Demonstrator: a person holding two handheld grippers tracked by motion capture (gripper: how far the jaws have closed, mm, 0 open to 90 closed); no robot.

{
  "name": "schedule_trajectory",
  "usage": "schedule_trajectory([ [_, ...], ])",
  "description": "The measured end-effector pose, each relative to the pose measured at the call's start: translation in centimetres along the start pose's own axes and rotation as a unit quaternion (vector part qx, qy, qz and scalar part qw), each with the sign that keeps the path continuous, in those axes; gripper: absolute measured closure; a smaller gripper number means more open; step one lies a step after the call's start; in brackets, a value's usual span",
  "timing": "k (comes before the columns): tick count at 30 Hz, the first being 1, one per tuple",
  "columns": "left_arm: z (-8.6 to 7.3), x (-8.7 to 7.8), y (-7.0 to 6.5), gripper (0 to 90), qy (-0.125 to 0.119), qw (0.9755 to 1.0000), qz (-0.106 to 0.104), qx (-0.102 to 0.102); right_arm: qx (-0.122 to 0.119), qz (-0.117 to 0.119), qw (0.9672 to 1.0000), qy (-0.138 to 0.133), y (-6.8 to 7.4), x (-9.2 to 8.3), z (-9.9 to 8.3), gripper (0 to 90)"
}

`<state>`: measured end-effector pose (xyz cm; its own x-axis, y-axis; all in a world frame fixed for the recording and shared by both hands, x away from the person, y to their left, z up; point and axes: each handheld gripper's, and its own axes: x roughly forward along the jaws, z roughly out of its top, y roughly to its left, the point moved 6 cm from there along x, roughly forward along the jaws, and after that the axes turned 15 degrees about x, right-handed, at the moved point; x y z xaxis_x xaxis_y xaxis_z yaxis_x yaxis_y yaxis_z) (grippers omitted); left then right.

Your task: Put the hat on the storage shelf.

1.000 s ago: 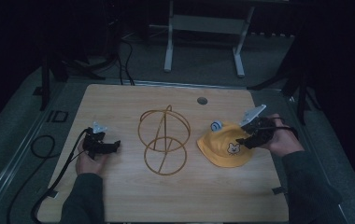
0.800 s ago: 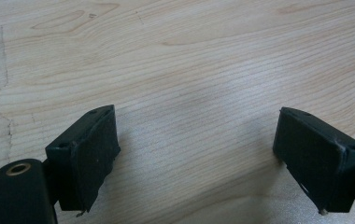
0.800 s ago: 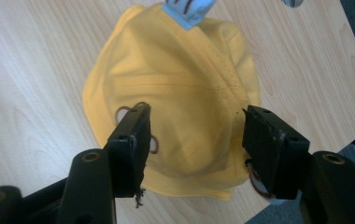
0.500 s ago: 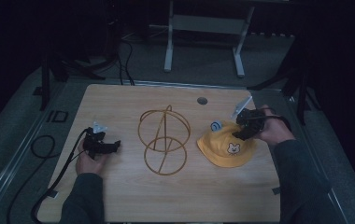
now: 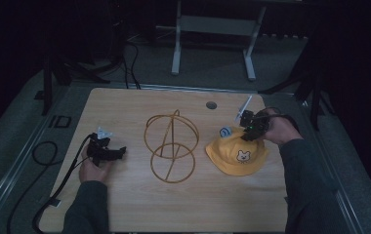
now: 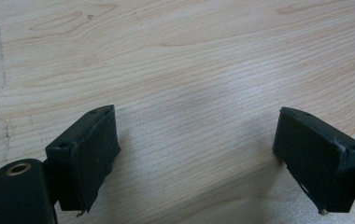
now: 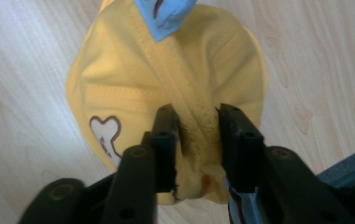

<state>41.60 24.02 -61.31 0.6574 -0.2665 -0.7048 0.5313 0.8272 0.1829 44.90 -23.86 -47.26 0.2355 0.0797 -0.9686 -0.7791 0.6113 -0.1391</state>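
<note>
Hat (image 5: 237, 155) first: a small yellow bucket hat with a bear face on its front lies flat on the wooden bench (image 5: 125, 107), toward the right edge and about midway between the near and far edges. A pale blue tab (image 5: 225, 130) sticks out at its far left rim. The right gripper (image 5: 248, 132) comes down on the hat's far side, and its jaws have just been closing with the cloth between them; in the right gripper view the two black pads (image 7: 165, 140) pinch a ridge of yellow fabric (image 7: 196, 135) along a seam of the crown, which bunches up between them. The person's right hand (image 5: 277, 127) wraps the tool from the right edge of the bench, its sleeve running back to the near right corner.

Just to the left of the hat, near the middle of the bench, stands a gold wire frame (image 5: 170, 148) made of rings and upright hoops, apart from the hat.

Well over toward the left edge, the left gripper (image 5: 117, 152) rests low over the wood in the person's left hand (image 5: 94, 168), its jaws spread wide with bare wood grain between the pads (image 6: 96, 154). Its black cable (image 5: 56, 180) trails off toward the near left corner.
</note>
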Motion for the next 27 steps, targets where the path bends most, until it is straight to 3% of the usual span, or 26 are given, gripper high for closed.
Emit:
schedule_trajectory([
  [3, 0.0, 0.0, 0.0, 14.0, 0.000, 1.0000, 0.000, 0.000, -0.003, 0.002, 1.0000, 0.001, 0.0, 0.0, 0.1, 68.2],
  [5, 0.0, 0.0, 0.0, 14.0, 0.000, 1.0000, 0.000, 0.001, 0.000, -0.001, 1.0000, 0.000, 0.0, 0.1, 0.2, 60.2],
  [7, 0.0, 0.0, 0.0, 14.0, 0.000, 1.0000, 0.000, 0.001, -0.002, 0.002, 1.0000, 0.004, 0.1, 0.4, 0.3, 60.2],
  [13, 0.0, 0.0, 0.0, 14.0, 0.000, 1.0000, 0.000, 0.001, -0.003, 0.008, 0.9999, 0.007, 0.0, 0.9, 0.2, 73.4],
  [21, 0.0, 0.0, 0.0, 14.0, -0.001, 1.0000, 0.000, 0.000, -0.003, 0.028, 0.9996, 0.009, 0.2, -0.4, -0.3, 75.1],
  [27, 0.0, 0.0, 0.0, 14.0, -0.001, 1.0000, 0.000, -0.001, -0.011, 0.025, 0.9996, 0.003, 0.5, -1.9, -0.4, 75.5],
])
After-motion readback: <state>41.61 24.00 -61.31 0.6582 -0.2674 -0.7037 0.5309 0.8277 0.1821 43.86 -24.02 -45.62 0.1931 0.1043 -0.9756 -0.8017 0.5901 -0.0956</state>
